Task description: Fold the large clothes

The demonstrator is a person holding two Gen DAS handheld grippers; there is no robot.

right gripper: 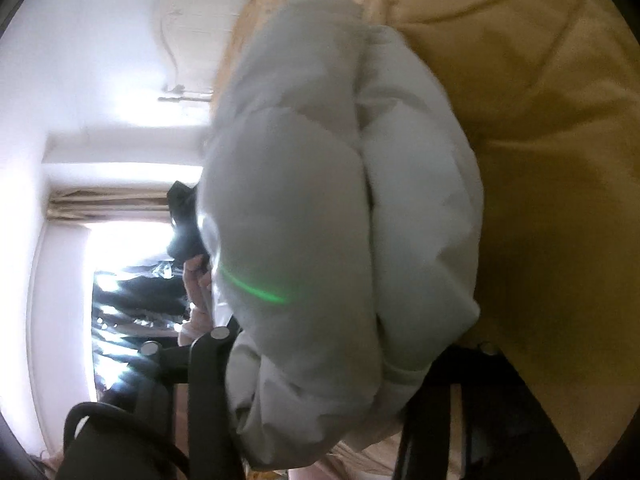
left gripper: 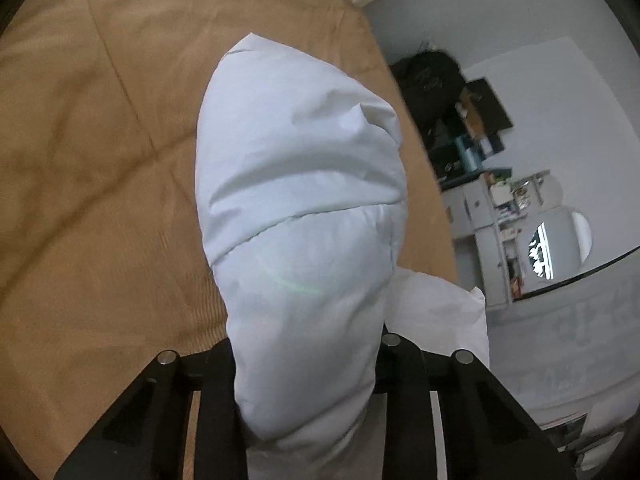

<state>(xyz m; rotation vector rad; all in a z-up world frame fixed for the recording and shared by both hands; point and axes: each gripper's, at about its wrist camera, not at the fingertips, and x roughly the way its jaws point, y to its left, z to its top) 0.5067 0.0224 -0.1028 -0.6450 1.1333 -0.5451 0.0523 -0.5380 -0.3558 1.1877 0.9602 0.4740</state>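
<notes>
A white padded jacket (left gripper: 300, 208) hangs bunched between my left gripper's (left gripper: 308, 396) black fingers, held above a tan bed cover (left gripper: 100, 160). The left gripper is shut on it; its fingertips are hidden in the fabric. In the right wrist view the same puffy jacket (right gripper: 344, 220) fills the middle, clamped in my right gripper (right gripper: 324, 392), which is shut on it. The other gripper and a hand (right gripper: 192, 264) show at the jacket's left edge.
The tan bed cover (right gripper: 540, 160) spreads under and right of the jacket. A white shelf unit with clutter (left gripper: 500, 216) and dark bags (left gripper: 432, 80) stand past the bed's edge. A bright window with curtain (right gripper: 112, 240) lies left.
</notes>
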